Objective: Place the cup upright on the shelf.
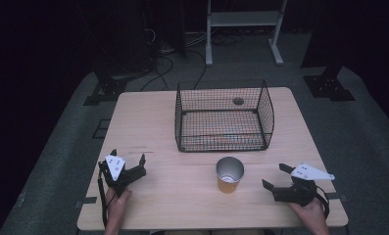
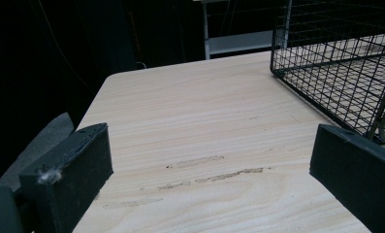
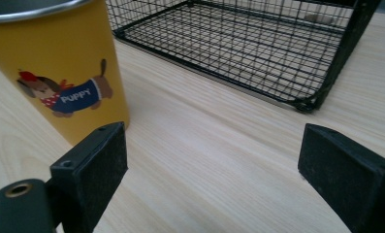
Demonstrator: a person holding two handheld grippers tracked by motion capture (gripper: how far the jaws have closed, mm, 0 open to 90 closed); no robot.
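nothing picked up yet; both grippers rest apart on the table.
left gripper (image 1: 129,165) and right gripper (image 1: 276,176) are wide and empty; yellow cup (image 1: 229,175) stands upright just before the wire basket (image 1: 224,115); probably right gripper must close on the cup.

I see a dim room: grey carpet (image 1: 358,132), a white rack (image 1: 243,19) behind my wooden table (image 1: 148,122), loose cables (image 1: 167,63).
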